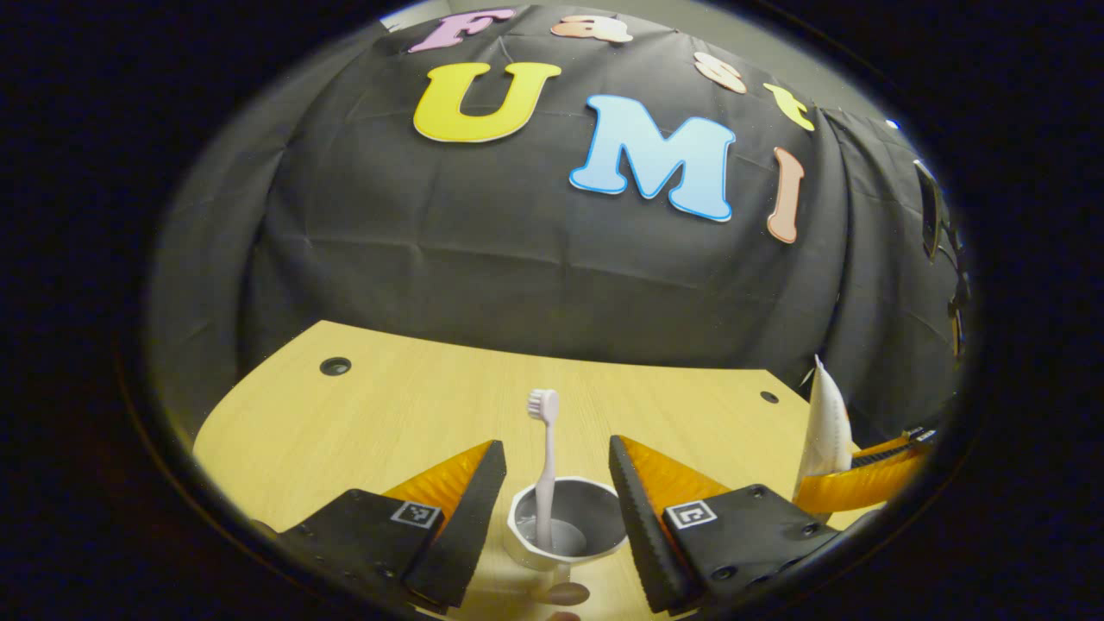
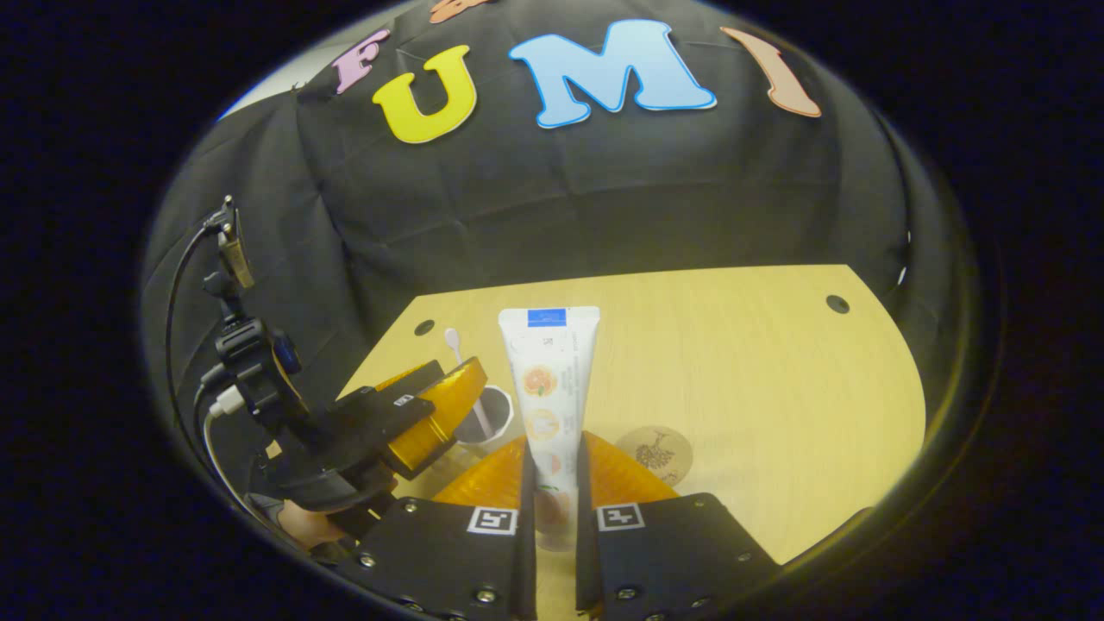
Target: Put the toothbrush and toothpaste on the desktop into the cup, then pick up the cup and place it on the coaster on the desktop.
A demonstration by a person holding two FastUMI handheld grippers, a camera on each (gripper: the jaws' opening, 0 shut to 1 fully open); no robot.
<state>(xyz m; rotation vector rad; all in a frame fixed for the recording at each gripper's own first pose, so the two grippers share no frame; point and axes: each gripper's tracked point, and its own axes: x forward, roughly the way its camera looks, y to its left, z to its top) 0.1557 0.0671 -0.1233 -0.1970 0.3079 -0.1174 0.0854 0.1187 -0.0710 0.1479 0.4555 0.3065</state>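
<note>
Pale wood worktop (image 2: pixel 733 362), black cloth wall (image 1: pixel 517 259) behind. Toothbrush (image 1: pixel 545 466) stood in cup (image 1: pixel 569 522), between spread jaws of left gripper (image 1: pixel 556 509). Toothpaste (image 2: pixel 552 388) pinched upright by right gripper (image 2: pixel 552 509). Coaster (image 2: pixel 655 453) seen just beside it.

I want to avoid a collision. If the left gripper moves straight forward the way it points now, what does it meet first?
Probably the cup with the toothbrush standing in it: it sits right between the open fingers of the left gripper. Depth is uncertain.
</note>
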